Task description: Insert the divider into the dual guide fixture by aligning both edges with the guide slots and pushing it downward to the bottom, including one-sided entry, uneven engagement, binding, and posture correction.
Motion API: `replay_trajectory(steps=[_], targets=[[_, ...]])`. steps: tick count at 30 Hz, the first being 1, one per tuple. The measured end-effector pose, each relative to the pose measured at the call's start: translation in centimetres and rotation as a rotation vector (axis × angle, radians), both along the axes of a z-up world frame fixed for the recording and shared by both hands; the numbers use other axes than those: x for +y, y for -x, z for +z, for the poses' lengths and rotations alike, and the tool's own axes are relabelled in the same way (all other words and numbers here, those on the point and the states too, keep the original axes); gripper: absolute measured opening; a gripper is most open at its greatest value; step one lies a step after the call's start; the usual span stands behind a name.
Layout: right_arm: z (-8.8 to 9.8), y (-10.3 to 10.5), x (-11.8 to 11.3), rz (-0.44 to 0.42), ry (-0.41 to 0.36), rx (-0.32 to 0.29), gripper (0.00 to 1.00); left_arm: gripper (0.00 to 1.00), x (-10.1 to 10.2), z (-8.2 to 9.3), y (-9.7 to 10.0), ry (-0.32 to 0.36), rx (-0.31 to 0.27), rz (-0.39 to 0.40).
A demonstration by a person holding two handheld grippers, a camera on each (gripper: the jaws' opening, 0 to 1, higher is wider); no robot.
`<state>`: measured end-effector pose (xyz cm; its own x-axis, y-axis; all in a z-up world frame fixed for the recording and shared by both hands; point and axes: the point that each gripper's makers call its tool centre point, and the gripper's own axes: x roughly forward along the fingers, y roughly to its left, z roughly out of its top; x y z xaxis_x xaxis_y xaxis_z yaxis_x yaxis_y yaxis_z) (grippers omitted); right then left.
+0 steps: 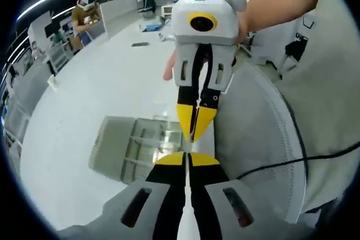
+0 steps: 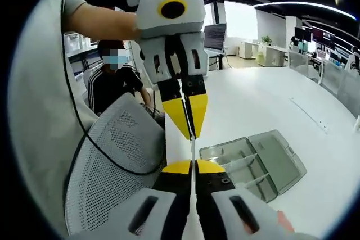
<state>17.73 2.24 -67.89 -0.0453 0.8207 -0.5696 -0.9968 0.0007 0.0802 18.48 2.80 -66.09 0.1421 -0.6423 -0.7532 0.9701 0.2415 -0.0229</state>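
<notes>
White table [image 2: 264,96], divider [image 2: 192,145] edge-on (barely visible)

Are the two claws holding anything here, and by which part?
Yes, both hold one thin clear divider above the open plastic box: right claw grips one edge, left claw the opposite edge.

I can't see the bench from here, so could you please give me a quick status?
Left gripper and right gripper both shut on thin clear plastic divider, held edge-on above white table. Clear compartmented fixture box open below, nothing blocking.
</notes>
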Motion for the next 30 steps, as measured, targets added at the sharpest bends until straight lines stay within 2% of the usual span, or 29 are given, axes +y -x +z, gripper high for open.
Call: replay_trajectory(steps=[11,16,19,23,25,27,30], targets=[[-0.29,-0.24,-0.02,-0.004,-0.003,-0.01,0.0,0.0,-0.08,-0.13,0.15,-0.017,0.048,0.007],[-0.48,0.09,-0.04,-0.011,0.002,0.018,0.0,0.0,-0.09,-0.24,0.33,-0.024,0.063,-0.002],[-0.45,0.0,0.0,-0.011,0.003,0.011,0.0,0.0,-0.07,-0.27,0.34,-0.031,0.077,0.0],[-0.41,0.04,-0.04,-0.027,0.009,0.038,0.0,0.0,-0.12,-0.22,0.44,-0.043,0.077,-0.017],[-0.35,-0.01,-0.05,-0.023,0.01,0.021,0.0,0.0,-0.18,-0.21,0.44,-0.052,0.071,-0.026],[-0.31,-0.15,-0.07,-0.038,0.012,0.037,0.0,0.0,-0.13,-0.31,0.45,-0.063,0.07,-0.034],[-0.36,-0.43,-0.25,-0.054,0.021,0.036,0.05,0.0,0.0,-0.43,0.44,-0.078,0.065,-0.041]])
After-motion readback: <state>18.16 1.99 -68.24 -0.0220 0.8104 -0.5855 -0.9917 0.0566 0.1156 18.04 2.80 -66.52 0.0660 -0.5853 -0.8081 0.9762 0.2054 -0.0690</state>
